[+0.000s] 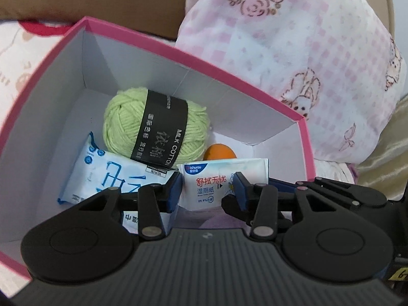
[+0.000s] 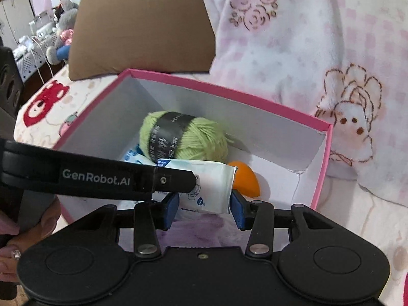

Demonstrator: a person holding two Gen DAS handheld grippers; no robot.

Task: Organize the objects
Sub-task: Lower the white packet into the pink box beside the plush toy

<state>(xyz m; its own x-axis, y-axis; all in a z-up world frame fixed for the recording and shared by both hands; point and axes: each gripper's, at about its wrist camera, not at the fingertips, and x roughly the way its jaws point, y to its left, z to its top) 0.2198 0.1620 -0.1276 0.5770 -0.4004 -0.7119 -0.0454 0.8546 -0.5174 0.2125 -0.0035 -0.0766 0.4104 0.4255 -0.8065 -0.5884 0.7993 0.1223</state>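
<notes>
A pink box (image 1: 178, 51) with white walls sits on a bed; it also shows in the right wrist view (image 2: 229, 91). Inside lie a green yarn ball (image 1: 158, 125) (image 2: 201, 137), an orange egg-shaped object (image 1: 220, 153) (image 2: 246, 178), a blue-and-white tissue pack (image 1: 102, 176) and a small wet-wipe pack (image 1: 216, 181) (image 2: 206, 186). My left gripper (image 1: 209, 191) is over the box with the wet-wipe pack between its blue pads, seemingly gripped. My right gripper (image 2: 202, 207) also has its pads on either side of that pack. The left gripper's black finger (image 2: 102, 178) crosses the right wrist view.
A pink checked blanket (image 1: 293, 38) is heaped behind and right of the box. A brown cushion (image 2: 142, 25) leans behind the box. The bed sheet (image 2: 43, 102) has cartoon prints. A plush toy (image 2: 63, 25) and furniture stand far left. A purple item (image 1: 216, 219) lies under the pack.
</notes>
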